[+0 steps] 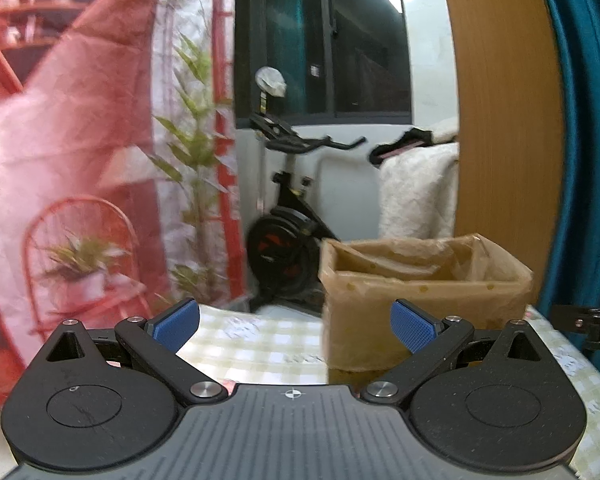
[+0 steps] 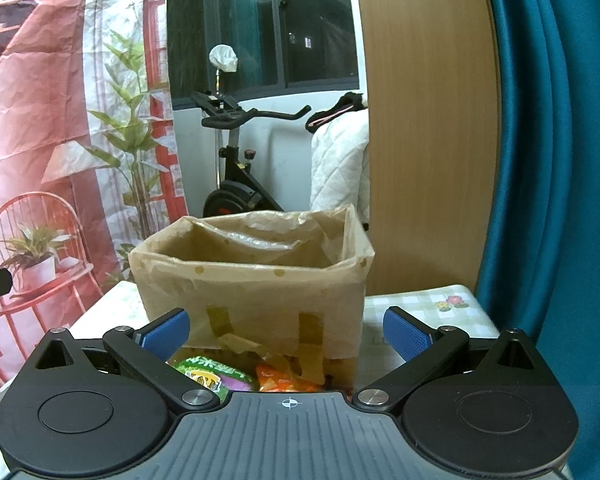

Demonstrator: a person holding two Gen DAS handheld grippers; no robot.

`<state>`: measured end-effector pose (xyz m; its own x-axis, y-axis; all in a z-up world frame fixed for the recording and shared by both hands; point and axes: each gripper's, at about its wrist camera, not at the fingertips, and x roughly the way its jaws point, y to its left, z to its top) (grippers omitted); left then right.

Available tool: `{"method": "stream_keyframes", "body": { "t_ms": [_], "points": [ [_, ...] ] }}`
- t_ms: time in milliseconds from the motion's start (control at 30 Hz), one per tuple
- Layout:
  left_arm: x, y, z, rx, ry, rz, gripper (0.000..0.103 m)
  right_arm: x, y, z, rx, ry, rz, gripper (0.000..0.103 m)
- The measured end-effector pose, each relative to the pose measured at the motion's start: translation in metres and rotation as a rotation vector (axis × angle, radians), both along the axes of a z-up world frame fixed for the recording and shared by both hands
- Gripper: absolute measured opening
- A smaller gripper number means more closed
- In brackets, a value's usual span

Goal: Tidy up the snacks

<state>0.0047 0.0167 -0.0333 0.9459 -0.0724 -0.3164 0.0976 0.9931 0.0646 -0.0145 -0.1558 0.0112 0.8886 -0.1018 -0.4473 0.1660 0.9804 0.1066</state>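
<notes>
A brown paper-lined box point(image 2: 252, 280) stands on the checked tablecloth point(image 2: 420, 308); it also shows in the left wrist view point(image 1: 424, 280), ahead and to the right. Its inside is hidden from this low angle. A green snack packet point(image 2: 208, 372) and an orange snack packet point(image 2: 284, 380) lie in front of the box, just below my right gripper point(image 2: 286, 332), which is open and empty. My left gripper point(image 1: 296, 328) is open and empty above the tablecloth point(image 1: 256, 344), left of the box. The right gripper's edge shows in the left wrist view point(image 1: 592, 322).
A red and white printed backdrop point(image 1: 80, 160) hangs close on the left. A wooden panel point(image 2: 424, 120) and a teal curtain point(image 2: 560, 160) stand behind the box on the right. An exercise bike point(image 2: 236, 160) stands beyond the table.
</notes>
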Motion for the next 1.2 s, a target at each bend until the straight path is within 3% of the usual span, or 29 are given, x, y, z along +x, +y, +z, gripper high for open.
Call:
{"method": "stream_keyframes", "body": {
  "t_ms": [133,300,333,400,500,833,1133,1200],
  "points": [
    [0.010,0.006,-0.028,-0.019,0.057,0.004,0.103,-0.001,0.002,-0.032,0.025,-0.024,0.003,0.103],
    [0.024,0.011,-0.068,-0.032,0.150,-0.010,0.102,0.006,0.011,-0.077,0.018,0.064,0.028,0.103],
    [0.028,0.011,-0.076,-0.032,0.167,-0.019,0.097,0.006,0.013,-0.085,0.023,0.082,0.026,0.103],
    [0.033,0.010,-0.090,-0.024,0.206,-0.059,0.090,0.008,0.016,-0.102,0.049,0.127,0.039,0.103],
    [0.038,0.009,-0.111,-0.031,0.279,-0.136,0.089,0.010,0.019,-0.121,0.065,0.180,0.034,0.103],
    [0.045,-0.023,-0.154,0.013,0.409,-0.340,0.090,0.014,0.005,-0.139,0.096,0.224,0.002,0.102],
    [0.043,-0.053,-0.192,0.199,0.500,-0.309,0.090,0.011,-0.005,-0.146,0.133,0.249,-0.008,0.102],
    [0.044,-0.051,-0.196,0.208,0.512,-0.295,0.090,0.011,-0.004,-0.147,0.134,0.249,-0.001,0.102]
  ]
}}
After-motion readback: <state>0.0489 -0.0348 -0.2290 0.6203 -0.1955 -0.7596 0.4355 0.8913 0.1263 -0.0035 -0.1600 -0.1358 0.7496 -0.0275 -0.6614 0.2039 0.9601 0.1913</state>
